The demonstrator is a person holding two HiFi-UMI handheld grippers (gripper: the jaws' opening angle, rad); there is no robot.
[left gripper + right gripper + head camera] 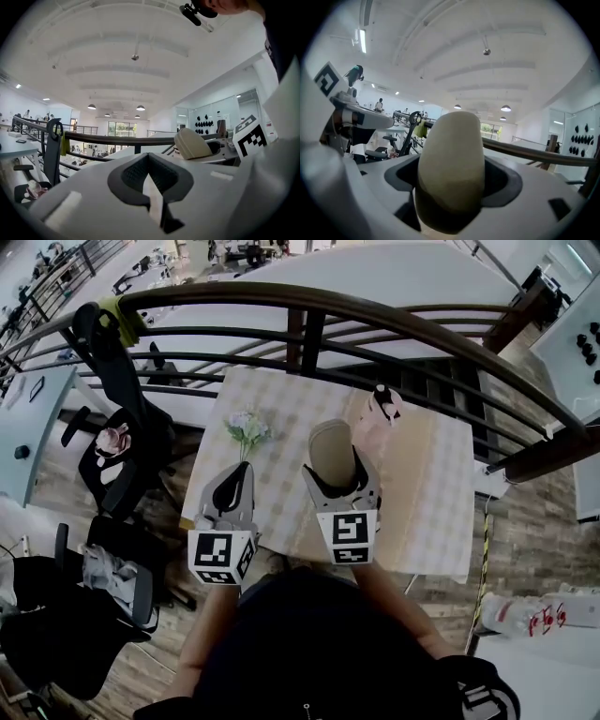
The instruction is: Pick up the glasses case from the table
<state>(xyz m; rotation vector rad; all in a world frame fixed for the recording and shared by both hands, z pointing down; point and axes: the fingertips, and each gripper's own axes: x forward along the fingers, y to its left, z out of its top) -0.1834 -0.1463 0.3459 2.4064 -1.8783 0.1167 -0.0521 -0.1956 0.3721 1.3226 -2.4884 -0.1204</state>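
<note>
Beige and smooth-skinned, the glasses case [450,164] stands on end between the jaws of the right gripper [452,187], its rounded tip pointing out past the fingertips. The jaws are clamped on its lower half, one on each broad flank. That camera looks up at ceiling and lamps, so I judge the case to be off the table and carried tip-up.

It looks like a hard oblong shell with domed ends and a faint matte sheen. I would expect it to be light and stiff enough for a firm pinch, but slick, and its curved sides could let it pivot or squirt forward if the squeeze eases. The flat of the flanks near mid-length, close to where the dark ribbed pads sit now, seems the safest hold.

Beside the right gripper, on its left, the left gripper [150,183] has its jaws pressed together with nothing between them. From its camera the case shows ahead and to the right.

In the head view, the table [431,493] lies below both tools, under a pale checked cloth. A small bunch of flowers [246,427] sits beyond the left gripper's tips. A pink object [382,413], which I cannot identify, sits beyond the right gripper's tips. Farther ahead runs a curved dark railing [375,315].
</note>
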